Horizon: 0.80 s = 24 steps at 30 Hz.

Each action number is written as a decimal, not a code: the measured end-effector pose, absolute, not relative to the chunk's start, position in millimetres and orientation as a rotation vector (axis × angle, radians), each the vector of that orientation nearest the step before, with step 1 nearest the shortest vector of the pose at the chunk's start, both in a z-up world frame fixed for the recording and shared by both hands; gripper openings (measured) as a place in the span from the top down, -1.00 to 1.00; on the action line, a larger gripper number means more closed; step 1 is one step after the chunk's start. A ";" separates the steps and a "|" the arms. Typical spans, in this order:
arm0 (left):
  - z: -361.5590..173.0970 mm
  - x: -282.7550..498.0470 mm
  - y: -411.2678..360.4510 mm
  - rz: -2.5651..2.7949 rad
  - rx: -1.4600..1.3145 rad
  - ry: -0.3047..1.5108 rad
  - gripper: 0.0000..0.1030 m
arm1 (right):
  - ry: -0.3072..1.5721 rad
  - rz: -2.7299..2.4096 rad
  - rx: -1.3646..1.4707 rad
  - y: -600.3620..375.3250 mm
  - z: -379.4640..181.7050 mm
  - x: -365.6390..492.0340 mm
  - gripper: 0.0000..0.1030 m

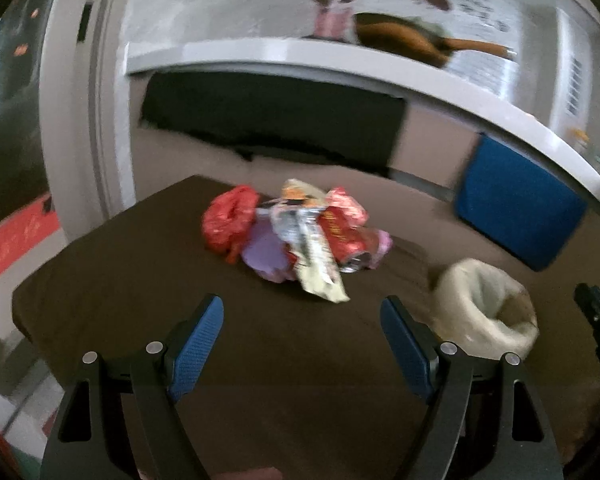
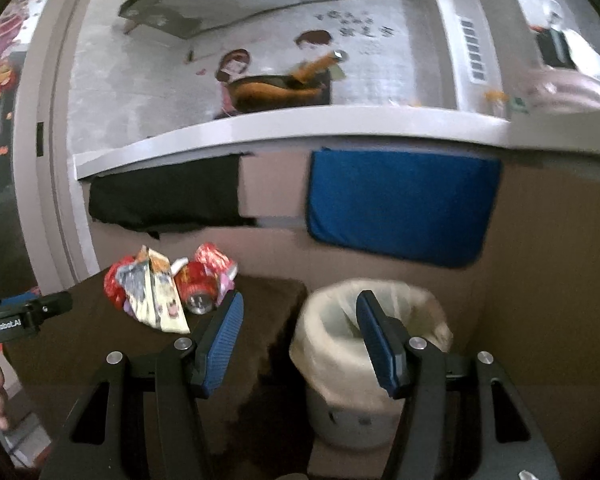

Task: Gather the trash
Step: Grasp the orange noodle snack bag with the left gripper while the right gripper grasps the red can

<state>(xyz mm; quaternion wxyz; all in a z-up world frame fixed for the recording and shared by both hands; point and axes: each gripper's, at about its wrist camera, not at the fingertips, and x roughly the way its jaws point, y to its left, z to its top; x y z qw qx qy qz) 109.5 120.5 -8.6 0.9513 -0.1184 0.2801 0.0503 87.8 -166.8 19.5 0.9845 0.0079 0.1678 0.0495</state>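
A pile of trash (image 1: 296, 236) lies on the dark brown table (image 1: 140, 280): a crumpled red bag (image 1: 228, 220), a purple wrapper (image 1: 264, 256), a silver and cream snack packet (image 1: 316, 264) and a crushed red can (image 1: 348, 244). My left gripper (image 1: 302, 316) is open and empty, short of the pile. The pile also shows in the right wrist view (image 2: 168, 288). My right gripper (image 2: 300, 320) is open and empty, above the near rim of a bin lined with a cream bag (image 2: 368, 344). The bin shows in the left wrist view (image 1: 488, 312) too.
A blue cushion (image 2: 400, 204) hangs on the wall behind the bin. A white counter ledge (image 2: 300, 124) runs above it, with black cloth (image 2: 168, 196) below at left. The left gripper's body (image 2: 24, 316) shows at the left edge of the right wrist view.
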 end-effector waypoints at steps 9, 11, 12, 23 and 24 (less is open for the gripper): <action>-39.1 222.7 154.2 0.009 -0.335 0.614 -0.46 | 0.436 0.152 0.010 -136.6 -10.6 189.0 -0.09; -47.2 255.7 156.3 -0.008 -0.341 0.635 -0.39 | 0.473 0.147 0.023 -135.3 -21.9 204.4 -0.09; -54.1 274.4 157.7 -0.023 -0.349 0.658 -0.31 | 0.500 0.148 0.033 -135.4 -29.5 211.5 -0.09; -92.1 315.9 168.7 -0.088 -0.432 0.777 0.17 | 0.645 0.156 0.024 -136.6 -76.9 256.4 -0.08; -94.6 313.4 171.8 -0.089 -0.448 0.784 0.17 | 0.648 0.163 0.025 -135.1 -77.3 259.4 -0.08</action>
